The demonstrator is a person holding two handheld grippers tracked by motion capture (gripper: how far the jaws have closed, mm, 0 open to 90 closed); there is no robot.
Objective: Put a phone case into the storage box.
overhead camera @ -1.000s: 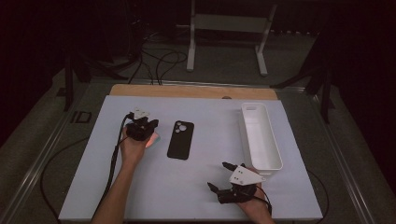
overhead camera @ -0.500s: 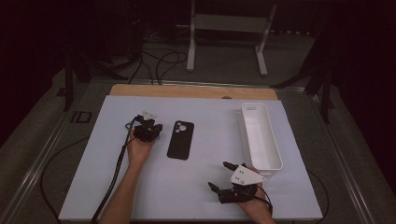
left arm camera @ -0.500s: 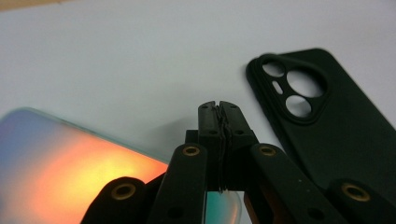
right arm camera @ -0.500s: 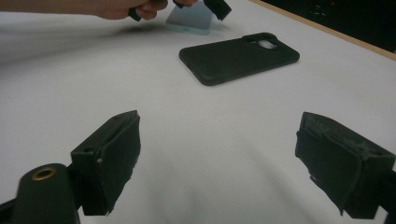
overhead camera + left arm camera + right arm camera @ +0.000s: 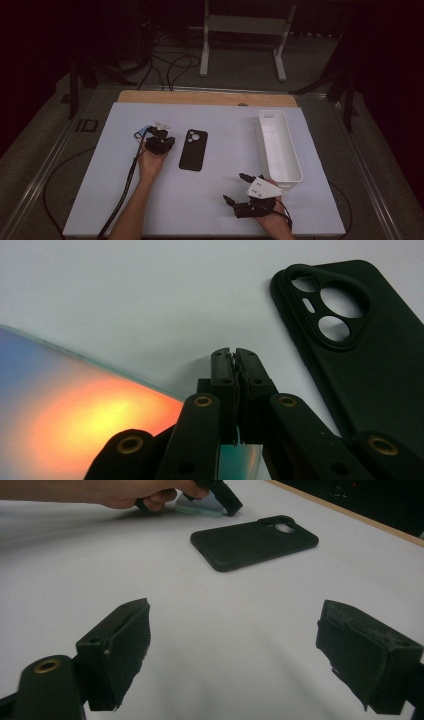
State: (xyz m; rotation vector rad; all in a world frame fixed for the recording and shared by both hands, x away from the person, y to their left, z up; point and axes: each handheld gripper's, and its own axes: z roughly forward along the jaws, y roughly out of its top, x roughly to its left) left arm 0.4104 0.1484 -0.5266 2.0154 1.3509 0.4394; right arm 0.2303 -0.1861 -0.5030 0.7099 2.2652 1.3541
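The thin glass-like sheet [image 5: 75, 415], tinted blue and orange in the left gripper view, is pinched at its edge between the fingers [image 5: 222, 375] of the left gripper [image 5: 159, 142], which are clenched on it. It hangs low over the white tabletop [image 5: 225, 205], off to the left of those fingers as that view shows them. In the right gripper view the same pale green sheet looks to meet the tabletop at its far edge, though I cannot tell for sure that it touches.

Just beside the fingers, on their other side, lies the black phone case [image 5: 192, 149], flat, its camera cut-outs toward the far edge. It is apart from the sheet and untouched.

As a judgement: the sheet is picked up and brought next to the case, so the fetching is done; setting it down, or laying it on or into the case, is still left.

The right gripper [image 5: 240, 192] rests near the tabletop's front edge with its fingers [image 5: 117, 650] spread wide, released, nothing between them.

For room: bare tabletop lies between the two grippers and around the case. The white tray [image 5: 292, 172] stands well apart from the left fingers, close beside the right gripper, its long wall near the right edge. The wooden strip [image 5: 150, 96] marks the far edge, beyond the case.
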